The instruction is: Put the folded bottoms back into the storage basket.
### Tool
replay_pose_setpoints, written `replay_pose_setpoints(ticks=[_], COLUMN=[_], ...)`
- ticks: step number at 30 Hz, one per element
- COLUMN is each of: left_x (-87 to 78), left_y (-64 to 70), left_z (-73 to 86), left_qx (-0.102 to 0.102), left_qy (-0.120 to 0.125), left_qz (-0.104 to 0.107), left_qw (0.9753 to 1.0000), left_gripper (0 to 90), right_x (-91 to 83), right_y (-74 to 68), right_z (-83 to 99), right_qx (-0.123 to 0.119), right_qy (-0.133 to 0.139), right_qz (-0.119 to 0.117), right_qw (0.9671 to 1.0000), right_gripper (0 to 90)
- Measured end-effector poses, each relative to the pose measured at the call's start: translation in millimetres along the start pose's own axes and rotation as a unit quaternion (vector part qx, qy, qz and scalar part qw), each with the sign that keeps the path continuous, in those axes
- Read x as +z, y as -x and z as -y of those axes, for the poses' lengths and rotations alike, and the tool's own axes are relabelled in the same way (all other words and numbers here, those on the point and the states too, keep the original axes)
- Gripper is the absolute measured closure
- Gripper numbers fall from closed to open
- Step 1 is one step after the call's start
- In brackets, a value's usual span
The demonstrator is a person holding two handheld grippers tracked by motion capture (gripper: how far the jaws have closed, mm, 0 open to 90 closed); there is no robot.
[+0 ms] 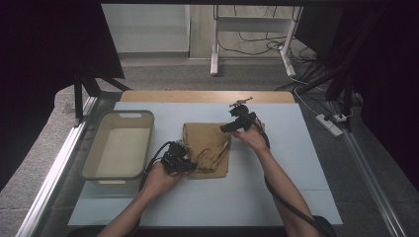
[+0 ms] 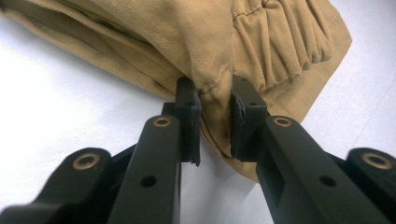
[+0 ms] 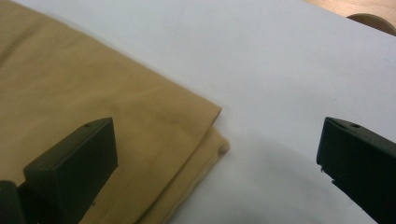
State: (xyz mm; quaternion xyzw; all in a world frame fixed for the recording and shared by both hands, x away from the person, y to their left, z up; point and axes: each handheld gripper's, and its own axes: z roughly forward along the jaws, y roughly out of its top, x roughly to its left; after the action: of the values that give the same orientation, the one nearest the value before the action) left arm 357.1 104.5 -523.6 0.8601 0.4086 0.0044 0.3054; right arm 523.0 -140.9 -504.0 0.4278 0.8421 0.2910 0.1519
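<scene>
While the folded tan trousers (image 1: pixel 206 145) lie mid-frame on the pale blue mat (image 1: pixel 296 163), the left gripper (image 2: pixel 215 122) pinches a fold by their gathered waistband. At the upper right corner, the right gripper (image 1: pixel 228 128) hovers, jaws spread wide, holding nothing. A grey plastic bin (image 1: pixel 120 145) sits at left.

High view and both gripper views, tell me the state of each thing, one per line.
Tan folded cotton trousers: folded flat on the white table sheet, edge pinched.
Left tongs: shut on the trousers' edge.
Right tongs: open, over the trousers' corner.
Grey plastic tub: upright, empty.
</scene>
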Motion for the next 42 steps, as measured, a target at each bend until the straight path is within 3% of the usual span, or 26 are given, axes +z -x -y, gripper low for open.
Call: replay_pose_setpoints(ticks=[5, 10, 16, 19, 23, 28, 33, 42], left_x=[-0.1, 0.0, 0.0, 0.1, 0.0, 0.0, 0.0, -2.5], left_y=[-0.1, 0.3, 1.2, 1.8, 1.9, 0.5, 0.0, -1.2], left_z=[-0.1, -0.2, -0.3, -0.7, -1.2, -0.8, -0.3, -2.5], left_qx=[0.001, 0.001, 0.006, 0.011, 0.014, 0.013, 0.007, -0.012], left_qy=[-0.001, -0.001, -0.001, -0.002, -0.004, -0.003, -0.001, 0.0], left_qz=[0.0, -0.002, -0.005, -0.008, -0.008, -0.004, -0.002, 0.003], left_qw=[1.0, 1.0, 1.0, 0.9999, 0.9999, 0.9999, 1.0, 0.9999], left_gripper=[75.2, 75.2, 74.7, 74.5, 74.5, 74.5, 74.9, 76.6], right_x=[8.2, 16.5, 15.8, 12.9, 7.7, 5.8, 5.5, 3.0], right_y=[5.6, 9.8, 9.4, 7.7, 4.9, 1.2, -0.9, -7.1], right_z=[-1.1, 4.6, 6.8, 6.4, 5.5, 5.6, 4.9, 0.1], right_qx=[-0.005, -0.01, -0.01, -0.015, -0.035, -0.037, -0.036, -0.051], right_qy=[-0.01, -0.032, -0.03, -0.03, -0.034, -0.035, -0.037, -0.044], right_qz=[0.018, -0.001, -0.01, -0.021, -0.046, -0.082, -0.094, -0.08], right_qw=[0.9998, 0.9994, 0.9995, 0.9992, 0.9977, 0.9953, 0.9942, 0.9945], right_gripper=[0.3, 6.6, 9.5, 20.9, 43.8, 71.9, 81.2, 83.7])
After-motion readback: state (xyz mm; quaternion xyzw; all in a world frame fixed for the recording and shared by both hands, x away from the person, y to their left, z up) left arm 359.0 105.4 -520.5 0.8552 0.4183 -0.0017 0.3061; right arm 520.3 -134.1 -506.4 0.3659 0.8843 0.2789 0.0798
